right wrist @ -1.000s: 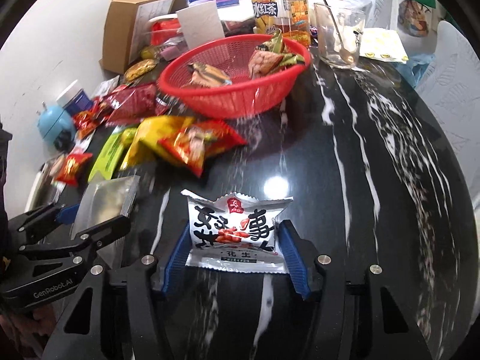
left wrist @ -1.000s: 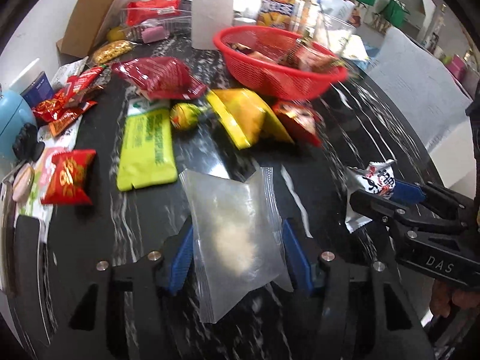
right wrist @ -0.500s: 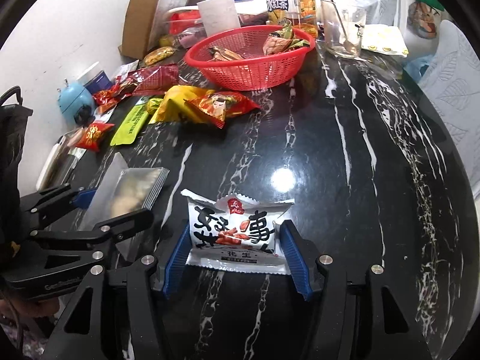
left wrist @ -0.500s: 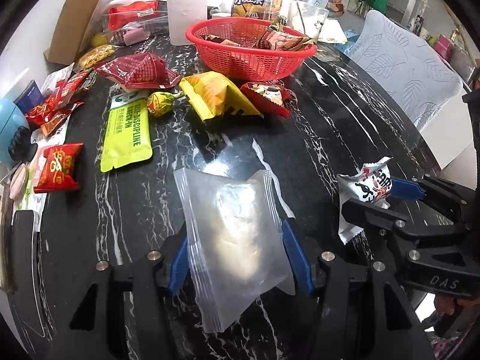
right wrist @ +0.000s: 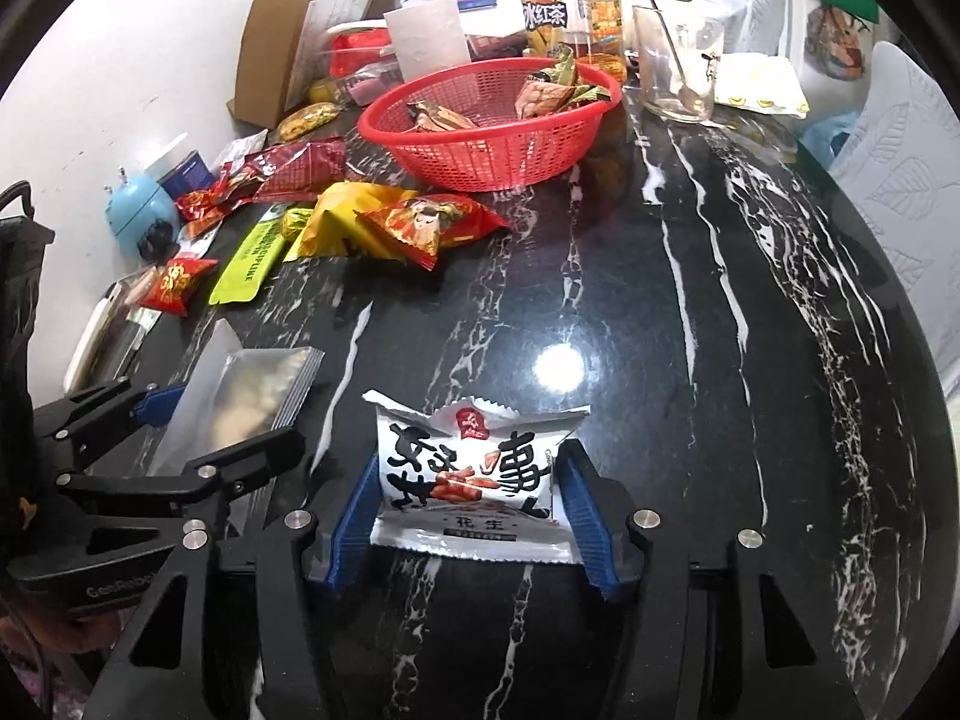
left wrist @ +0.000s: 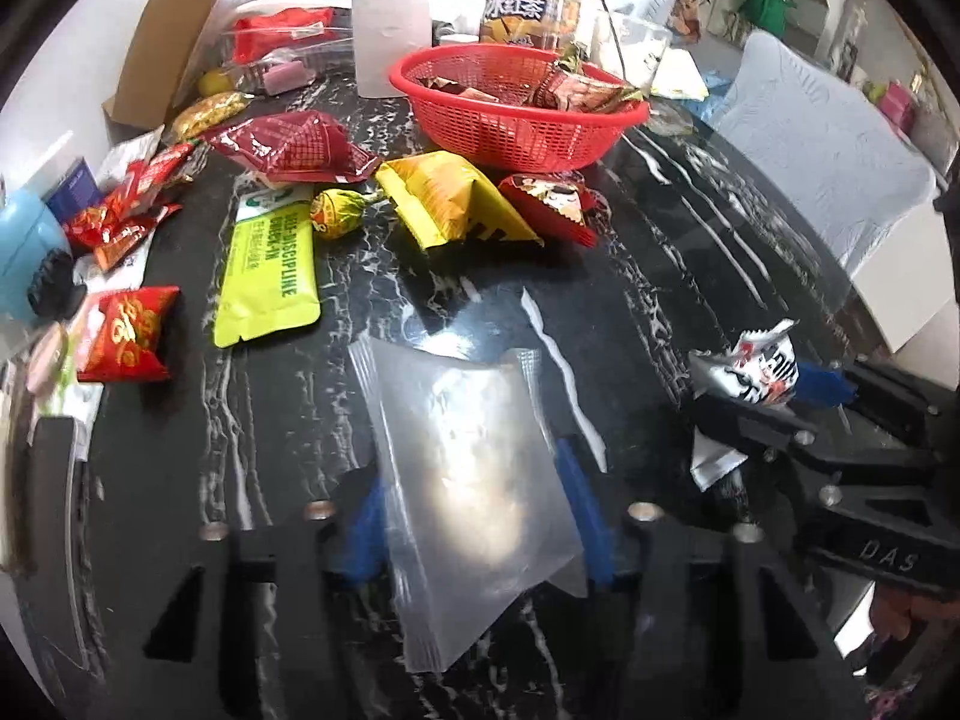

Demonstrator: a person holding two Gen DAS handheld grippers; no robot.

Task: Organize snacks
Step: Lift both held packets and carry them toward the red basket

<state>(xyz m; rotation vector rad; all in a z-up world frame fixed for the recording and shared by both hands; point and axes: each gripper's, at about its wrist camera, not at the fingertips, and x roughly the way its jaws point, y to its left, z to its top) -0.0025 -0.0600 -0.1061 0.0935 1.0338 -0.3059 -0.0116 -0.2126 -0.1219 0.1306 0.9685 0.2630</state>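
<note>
1. Clear pouch [left wrist: 474, 474]: pinched in the left tool [left wrist: 474, 516], whose jaws are closing.
2. White peanut packet [right wrist: 474, 480]: pinched in the right tool [right wrist: 474, 516], jaws closing.
3. Red basket [right wrist: 480, 150]: far side of the counter [right wrist: 690, 300]; bare stone lies right of it.

Both views set close above the black marble tabletop [left wrist: 690, 252], angled steeply down toward its far edge. Shared ground: red basket [left wrist: 516, 120] [right wrist: 480, 144], loose snack packets before it. Each gripper visible in the other's view.
</note>
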